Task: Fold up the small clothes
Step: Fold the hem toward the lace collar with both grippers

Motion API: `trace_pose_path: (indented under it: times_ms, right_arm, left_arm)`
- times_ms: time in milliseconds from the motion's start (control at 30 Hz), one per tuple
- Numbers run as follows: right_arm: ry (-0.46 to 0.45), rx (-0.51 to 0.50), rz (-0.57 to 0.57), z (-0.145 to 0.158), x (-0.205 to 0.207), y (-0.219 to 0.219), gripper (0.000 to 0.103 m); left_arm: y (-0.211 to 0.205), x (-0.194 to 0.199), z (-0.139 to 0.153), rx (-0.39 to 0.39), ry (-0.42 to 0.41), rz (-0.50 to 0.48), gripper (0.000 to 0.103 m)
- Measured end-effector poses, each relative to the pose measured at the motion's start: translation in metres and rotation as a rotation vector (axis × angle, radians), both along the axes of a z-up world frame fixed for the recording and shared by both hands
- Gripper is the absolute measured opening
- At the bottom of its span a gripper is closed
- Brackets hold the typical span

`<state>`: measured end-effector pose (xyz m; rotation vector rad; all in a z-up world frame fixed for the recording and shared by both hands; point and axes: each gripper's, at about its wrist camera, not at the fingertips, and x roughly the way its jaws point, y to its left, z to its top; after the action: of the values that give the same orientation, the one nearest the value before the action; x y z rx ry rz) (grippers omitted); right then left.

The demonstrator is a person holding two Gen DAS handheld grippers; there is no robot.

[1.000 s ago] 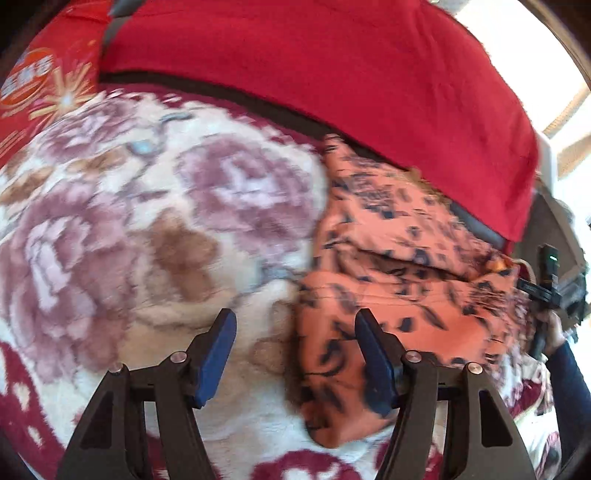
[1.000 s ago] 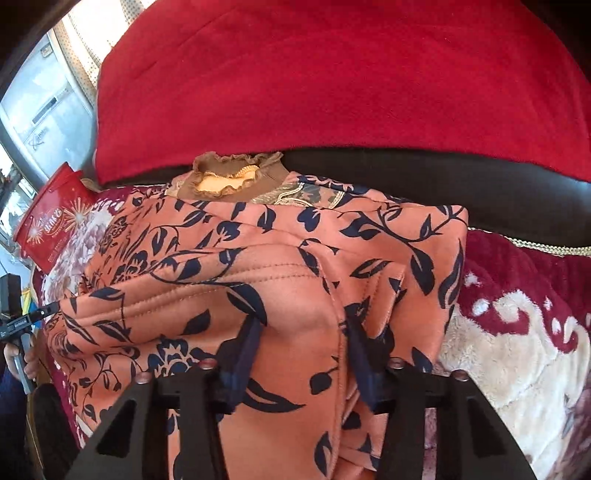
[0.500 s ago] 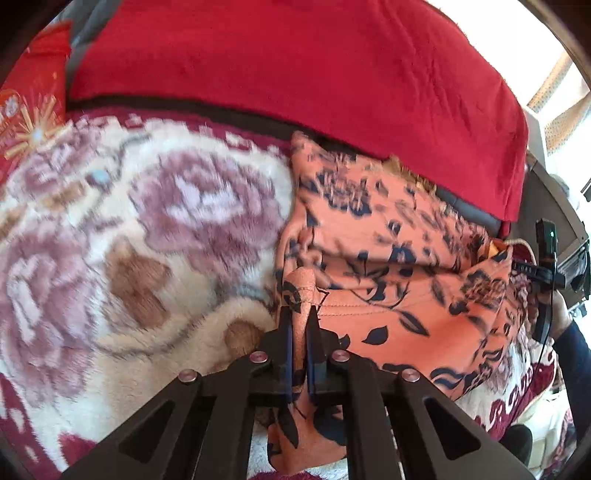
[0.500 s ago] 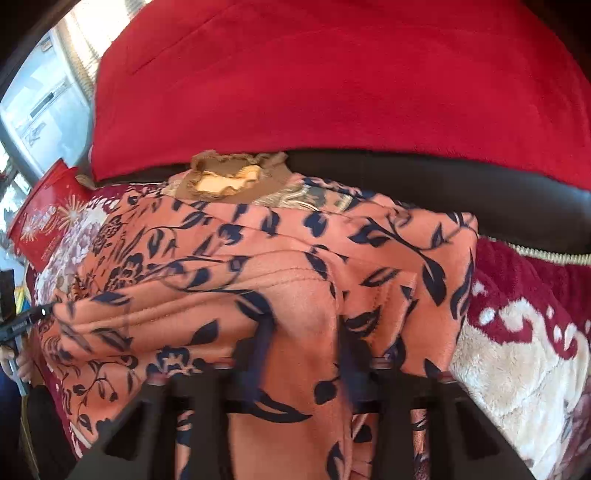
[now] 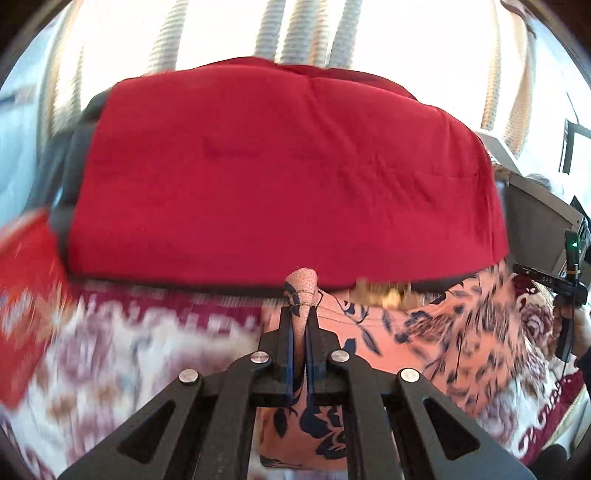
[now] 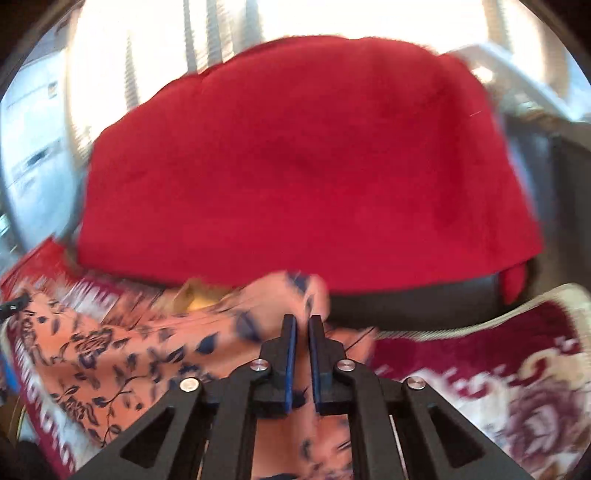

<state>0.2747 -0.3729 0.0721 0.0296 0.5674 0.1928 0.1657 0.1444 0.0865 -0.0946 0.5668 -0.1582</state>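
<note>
- Left gripper is clamped on a pinched fold of the orange floral garment; right gripper has just closed on its other edge.
- The garment hangs between them over the flowered blanket.
- Beyond: red cushion, bright curtained window.

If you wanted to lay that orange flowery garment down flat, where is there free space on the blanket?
Bare floral blanket lies left of the orange garment, between it and a red box. Another free patch lies right of the garment. The middle is crowded by the garment; the red cushion blocks the back.
</note>
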Motion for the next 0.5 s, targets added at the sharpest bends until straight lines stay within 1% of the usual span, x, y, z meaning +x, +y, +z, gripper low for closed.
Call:
trace_pose_path:
  times_ms: [67, 100, 133, 167, 200, 233, 267, 300, 333, 367, 400, 433, 500]
  right_arm:
    - [0.003, 0.038, -0.081, 0.003, 0.018, -0.021, 0.005]
    - [0.008, 0.063, -0.134, 0.000, 0.028, -0.033, 0.006]
    - [0.039, 0.092, -0.157, -0.009, 0.039, -0.042, 0.009]
    - [0.082, 0.148, -0.152, -0.020, 0.048, -0.049, 0.010]
    - [0.129, 0.217, -0.144, -0.032, 0.054, -0.055, 0.010]
    - [0.164, 0.266, -0.141, -0.043, 0.056, -0.058, 0.015]
    - [0.189, 0.303, -0.119, -0.054, 0.055, -0.056, 0.022]
    - [0.204, 0.322, -0.089, -0.060, 0.055, -0.054, 0.048]
    - [0.226, 0.333, -0.050, -0.067, 0.053, -0.048, 0.081]
    - [0.227, 0.332, -0.023, -0.069, 0.051, -0.044, 0.084]
    - [0.227, 0.309, 0.010, -0.071, 0.050, -0.038, 0.083]
    - [0.240, 0.251, 0.028, -0.073, 0.051, -0.029, 0.082]
    - [0.249, 0.201, 0.041, -0.077, 0.056, -0.019, 0.081]
  left_arm:
    - [-0.009, 0.039, -0.002, 0.022, 0.000, 0.016, 0.005]
    - [-0.015, 0.067, -0.012, 0.024, 0.035, 0.023, 0.006]
    - [-0.021, 0.095, -0.028, 0.032, 0.089, 0.018, 0.007]
    - [-0.025, 0.114, -0.042, 0.064, 0.124, 0.032, 0.008]
    - [-0.028, 0.134, -0.062, 0.098, 0.175, 0.069, 0.008]
    - [-0.028, 0.147, -0.080, 0.095, 0.231, 0.076, 0.008]
    - [-0.027, 0.154, -0.094, 0.093, 0.278, 0.078, 0.008]
    - [-0.026, 0.154, -0.103, 0.103, 0.287, 0.086, 0.008]
    - [-0.025, 0.149, -0.107, 0.107, 0.274, 0.085, 0.008]
    - [-0.023, 0.144, -0.109, 0.108, 0.261, 0.084, 0.008]
    - [-0.020, 0.138, -0.110, 0.113, 0.255, 0.086, 0.008]
    - [-0.016, 0.135, -0.110, 0.113, 0.253, 0.089, 0.008]
    - [-0.012, 0.131, -0.109, 0.091, 0.249, 0.101, 0.008]
